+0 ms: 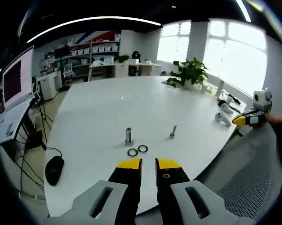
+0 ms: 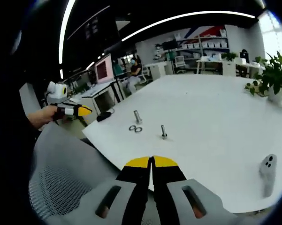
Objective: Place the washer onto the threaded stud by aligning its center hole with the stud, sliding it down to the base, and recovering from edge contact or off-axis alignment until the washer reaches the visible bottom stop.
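Observation:
Two small dark washers (image 1: 132, 152) (image 1: 142, 149) lie flat side by side on the white table (image 1: 103, 108), just in front of a thick upright threaded stud (image 1: 128, 135). A thinner upright bolt (image 1: 172, 132) stands to its right. My left gripper (image 1: 148, 164) hovers over the near table edge, short of the washers, open with nothing between its jaws. In the right gripper view the washers (image 2: 135, 128), the stud (image 2: 137, 116) and the thin bolt (image 2: 163, 131) sit beyond my right gripper (image 2: 151, 161), which is shut and empty off the table edge.
A black mouse (image 1: 54, 169) lies at the table's left edge. A white controller (image 1: 222, 118) (image 2: 267, 173) and a potted plant (image 1: 190, 72) are on the far right. A grey mesh chair (image 2: 61, 187) is below the table edge. A hand holds the other gripper (image 2: 77, 111) (image 1: 246, 119).

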{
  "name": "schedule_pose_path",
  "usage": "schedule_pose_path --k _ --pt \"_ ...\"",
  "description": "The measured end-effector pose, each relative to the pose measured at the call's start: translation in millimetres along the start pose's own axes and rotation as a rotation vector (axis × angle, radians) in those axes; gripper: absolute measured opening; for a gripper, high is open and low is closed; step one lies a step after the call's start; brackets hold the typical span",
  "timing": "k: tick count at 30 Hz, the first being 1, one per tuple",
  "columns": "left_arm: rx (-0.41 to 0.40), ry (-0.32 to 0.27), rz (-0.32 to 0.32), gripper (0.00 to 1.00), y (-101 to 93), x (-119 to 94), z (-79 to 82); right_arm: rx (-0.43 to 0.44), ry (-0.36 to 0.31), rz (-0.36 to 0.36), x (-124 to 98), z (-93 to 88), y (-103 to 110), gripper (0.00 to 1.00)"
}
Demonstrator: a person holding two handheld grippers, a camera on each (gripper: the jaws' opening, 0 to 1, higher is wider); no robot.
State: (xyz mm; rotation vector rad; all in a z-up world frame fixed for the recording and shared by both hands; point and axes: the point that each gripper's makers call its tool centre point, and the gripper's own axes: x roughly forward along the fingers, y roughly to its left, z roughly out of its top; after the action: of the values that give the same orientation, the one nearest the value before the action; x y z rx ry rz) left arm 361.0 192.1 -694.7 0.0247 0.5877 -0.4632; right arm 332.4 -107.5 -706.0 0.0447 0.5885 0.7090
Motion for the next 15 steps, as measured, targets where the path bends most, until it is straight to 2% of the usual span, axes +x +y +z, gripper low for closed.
schedule_pose_path --k 6,9,15 --pt "0.016 0.036 -0.027 0.09 7.9 25.0 8.1 0.045 -0.032 -0.005 -1.0 1.4 -7.0 0.04" --pt "0.053 0.086 -0.049 0.09 10.2 42.8 6.0 0.088 -0.053 -0.015 -2.8 2.2 -13.4 0.04" --pt "0.107 0.152 -0.095 0.09 10.1 77.4 7.4 0.106 -0.072 -0.029 -2.6 4.8 -16.8 0.04"
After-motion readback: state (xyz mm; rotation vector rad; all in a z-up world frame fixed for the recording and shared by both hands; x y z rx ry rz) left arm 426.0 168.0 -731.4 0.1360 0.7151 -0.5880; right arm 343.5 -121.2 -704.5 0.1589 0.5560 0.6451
